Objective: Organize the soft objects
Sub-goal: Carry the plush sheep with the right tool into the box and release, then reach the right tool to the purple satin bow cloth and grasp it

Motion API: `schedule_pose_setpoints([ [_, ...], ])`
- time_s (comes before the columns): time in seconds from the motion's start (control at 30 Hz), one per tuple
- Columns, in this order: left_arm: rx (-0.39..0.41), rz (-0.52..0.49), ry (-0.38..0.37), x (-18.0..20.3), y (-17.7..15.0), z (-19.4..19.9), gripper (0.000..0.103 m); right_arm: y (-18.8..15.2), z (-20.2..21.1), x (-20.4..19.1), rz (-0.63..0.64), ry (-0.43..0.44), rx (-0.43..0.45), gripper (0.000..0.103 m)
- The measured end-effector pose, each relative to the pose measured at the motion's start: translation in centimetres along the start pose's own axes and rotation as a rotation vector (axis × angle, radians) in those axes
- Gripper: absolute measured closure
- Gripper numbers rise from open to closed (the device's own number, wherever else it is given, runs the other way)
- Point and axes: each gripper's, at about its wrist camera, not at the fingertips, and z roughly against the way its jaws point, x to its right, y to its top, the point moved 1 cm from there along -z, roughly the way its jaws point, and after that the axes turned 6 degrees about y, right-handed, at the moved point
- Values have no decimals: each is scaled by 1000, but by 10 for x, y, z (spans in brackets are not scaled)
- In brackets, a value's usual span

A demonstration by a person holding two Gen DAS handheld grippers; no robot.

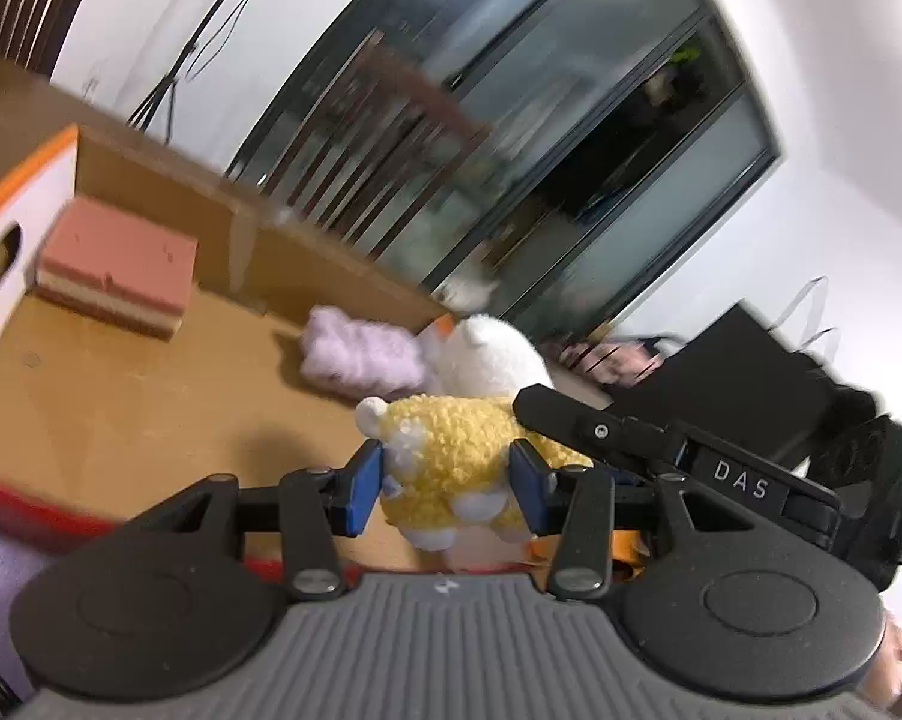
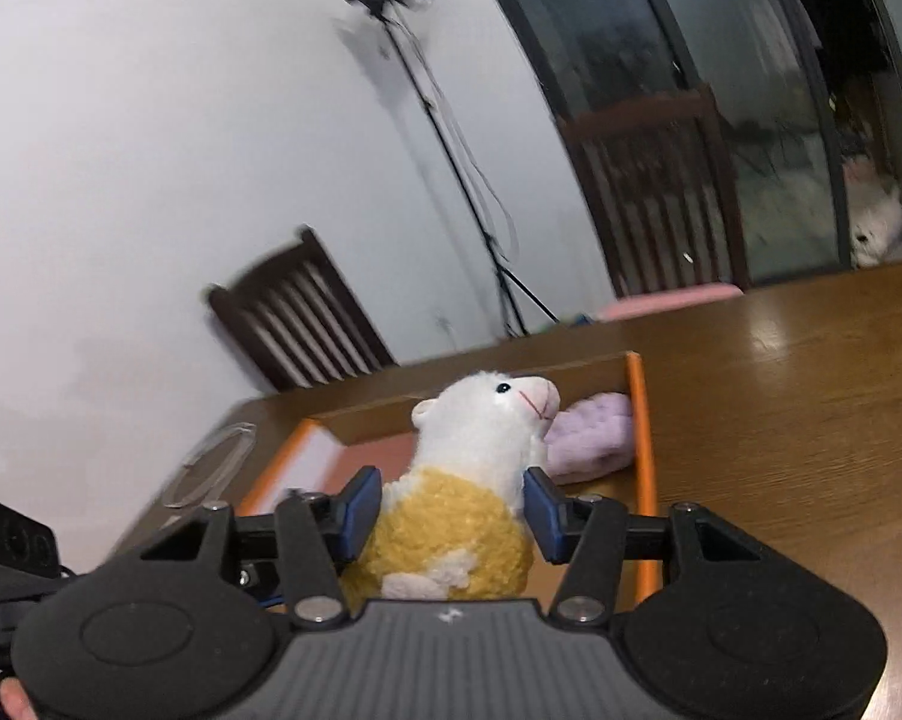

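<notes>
A plush alpaca (image 1: pixel 451 438) with a yellow woolly body and a white head (image 2: pixel 481 420) hangs over an orange-rimmed cardboard box (image 2: pixel 640 420). My left gripper (image 1: pixel 447 477) is shut on its yellow body, blue pads pressing both sides. My right gripper (image 2: pixel 451 507) is shut on the same toy just below the neck; its black body (image 1: pixel 631 438) shows to the right in the left wrist view. Inside the box lie a lilac plush (image 1: pixel 360 354), also seen as the lilac plush (image 2: pixel 589 438) beside the far wall, and a pink layered sponge block (image 1: pixel 117 267).
The box stands on a brown wooden table (image 2: pixel 781 390). Dark slatted chairs (image 2: pixel 306 318) and a camera tripod (image 2: pixel 451 150) stand behind it, with a glass door (image 1: pixel 511 120) beyond. A clear round lid (image 2: pixel 210 468) lies left of the box. A black bag (image 1: pixel 739 372) sits at right.
</notes>
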Motion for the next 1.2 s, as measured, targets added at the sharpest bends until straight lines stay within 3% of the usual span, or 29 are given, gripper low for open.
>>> schedule_pose_setpoints([
  [0.2,-58,-70,76,-3,-4,-37,57,-10,-38,23,15,-76,-76,52],
  [0.43,-40,-132,75,5,-4,-21,57,-15,-28,8,102,-140,-71,52],
  [0.67,95,-260,139,35,-2,56,50,5,40,-26,184,-132,31,50],
  [0.8,218,-385,217,54,-15,119,31,2,89,-52,250,-123,89,45],
  [0.83,244,-407,232,58,-22,135,25,-2,102,-60,273,-121,107,40],
  [1.0,354,-476,264,68,-53,201,16,-30,159,-96,391,-116,186,31],
  [1.1,408,-490,278,68,-76,235,11,-52,188,-116,450,-120,251,15],
  [1.2,461,-487,306,65,-101,263,3,-76,209,-131,495,-114,269,14],
])
